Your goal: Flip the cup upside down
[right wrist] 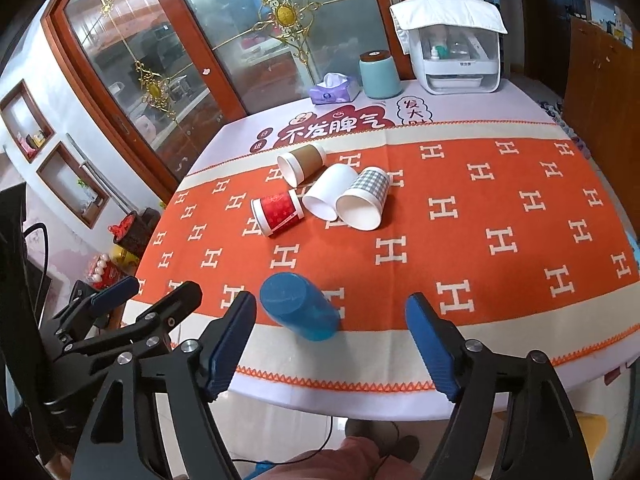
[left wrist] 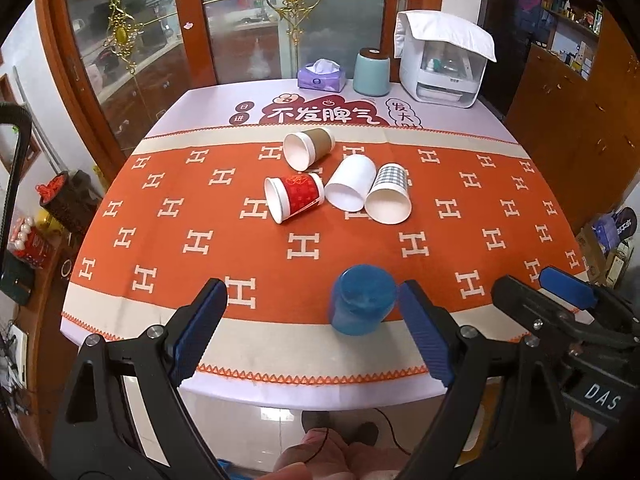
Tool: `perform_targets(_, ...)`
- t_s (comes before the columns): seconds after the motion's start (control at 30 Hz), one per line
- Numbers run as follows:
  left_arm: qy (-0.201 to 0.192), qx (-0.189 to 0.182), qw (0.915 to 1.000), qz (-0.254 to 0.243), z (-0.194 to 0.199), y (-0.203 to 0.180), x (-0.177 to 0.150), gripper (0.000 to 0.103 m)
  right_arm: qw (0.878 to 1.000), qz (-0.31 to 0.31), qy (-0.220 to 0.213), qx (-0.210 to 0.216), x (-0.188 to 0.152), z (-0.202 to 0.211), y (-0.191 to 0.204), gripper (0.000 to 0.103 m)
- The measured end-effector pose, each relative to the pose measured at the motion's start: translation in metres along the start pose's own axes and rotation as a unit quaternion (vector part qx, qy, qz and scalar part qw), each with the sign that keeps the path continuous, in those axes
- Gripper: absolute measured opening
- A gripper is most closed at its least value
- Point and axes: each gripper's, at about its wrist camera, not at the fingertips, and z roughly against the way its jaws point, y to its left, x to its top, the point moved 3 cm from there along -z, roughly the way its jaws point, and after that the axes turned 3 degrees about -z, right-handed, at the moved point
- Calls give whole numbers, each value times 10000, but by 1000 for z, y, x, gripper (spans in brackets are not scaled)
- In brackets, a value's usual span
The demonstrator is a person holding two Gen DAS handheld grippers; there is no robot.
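Five cups occupy the table (left wrist: 460, 344); four paper ones lie mid-cloth. One translucent blue plastic cup (left wrist: 362, 305) stands base-up near the front edge, probably light, rigid and slick: grasp its sidewall. Left gripper (left wrist: 313, 330) and right gripper (right wrist: 332, 344) hover released, empty.

A home dining room: the desk (left wrist: 460, 248) wears an orange patterned cloth, with a tissue box (left wrist: 322, 76), a lidded canister (left wrist: 372, 72) and ornate glass sliding doors (left wrist: 240, 20) behind.
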Motion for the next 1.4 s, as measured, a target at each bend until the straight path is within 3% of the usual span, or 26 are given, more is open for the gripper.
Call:
perform_targets(0.5, 93, 49, 9999, 27, -14, -3, 17, 86, 10000, 48, -1, -48, 12, -6, -1, 79)
perform_targets(1.4, 229, 48, 9997, 69, -30, -1, 13, 86, 10000, 43, 32, -52, 15, -11, -3, 79)
